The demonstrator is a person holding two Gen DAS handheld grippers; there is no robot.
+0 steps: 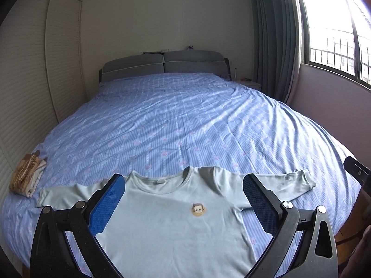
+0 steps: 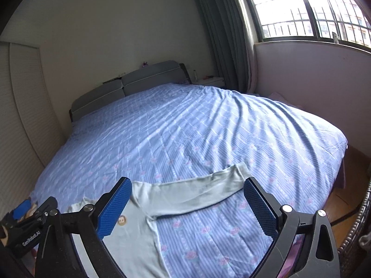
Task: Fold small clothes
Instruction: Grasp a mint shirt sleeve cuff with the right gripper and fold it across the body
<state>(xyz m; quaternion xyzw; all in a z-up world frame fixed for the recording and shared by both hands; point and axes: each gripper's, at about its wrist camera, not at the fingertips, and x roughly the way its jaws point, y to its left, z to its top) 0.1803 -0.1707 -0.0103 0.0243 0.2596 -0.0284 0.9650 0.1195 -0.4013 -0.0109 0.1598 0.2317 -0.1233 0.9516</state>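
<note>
Pale-green shirt flat, collar toward headboard, sleeves crosswise; both tools wide, empty.

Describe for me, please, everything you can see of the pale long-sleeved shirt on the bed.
The shirt is pale grey-green, seemingly soft knit, with a round ribbed neckline, a small label inside the collar and a little cartoon face patch on the chest. It lies flat, front up, at the near end of the blue patterned bedspread, both long sleeves spread sideways. Nothing grips it.
</note>
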